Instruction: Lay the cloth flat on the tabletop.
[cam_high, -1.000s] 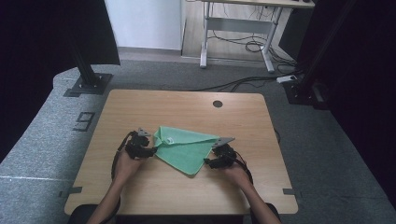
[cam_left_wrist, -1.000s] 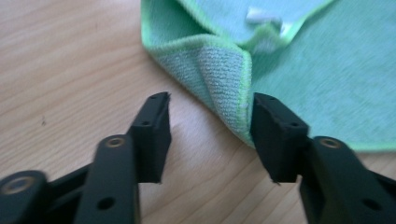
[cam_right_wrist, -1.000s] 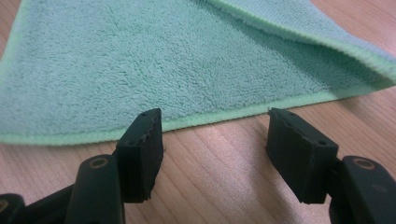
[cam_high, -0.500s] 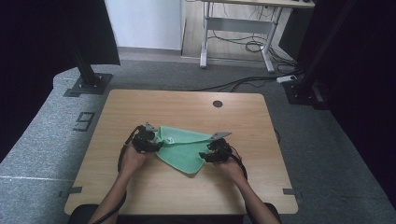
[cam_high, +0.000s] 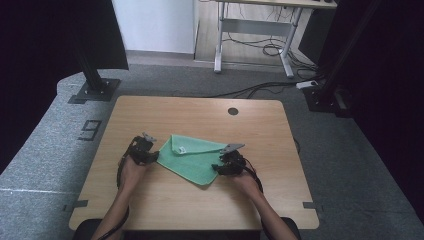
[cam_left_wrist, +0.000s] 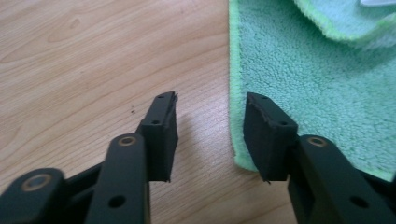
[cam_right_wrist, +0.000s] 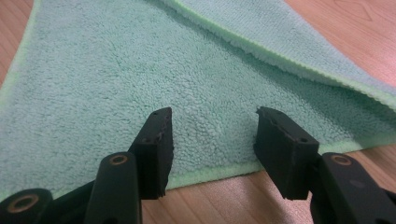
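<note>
Left gripper (cam_high: 150, 155): it rests low at the left edge of the green towel (cam_high: 195, 157); in the left gripper view its fingers (cam_left_wrist: 161, 133) are well apart and hold nothing, one over bare wood and the other just over the towel border
Right gripper (cam_high: 225, 165): it sits at the near right edge of the towel; in the right gripper view the fingers (cam_right_wrist: 156, 149) are spread wide, empty, and both point over the towel hem
Green towel: it lies flat near the middle of the table (cam_high: 165, 115), partly folded, with one flap (cam_high: 187, 145) turned over along the far side, so the shape looks like a triangle
Step in hand: I judge that both grippers are about to take the towel edges for a next fold
How to do it well: lower each gripper until one finger slides under the hem, then close on the border only, not on the thick pile; both sides should lift together, so the cloth stays even and the folded flap does not fall open
Risk: the left fingers stand half off the cloth, so they may close on air or pinch only a thin bit
Containers: I see none on the table, only a round cable hole (cam_high: 233, 111) near the far edge
</note>
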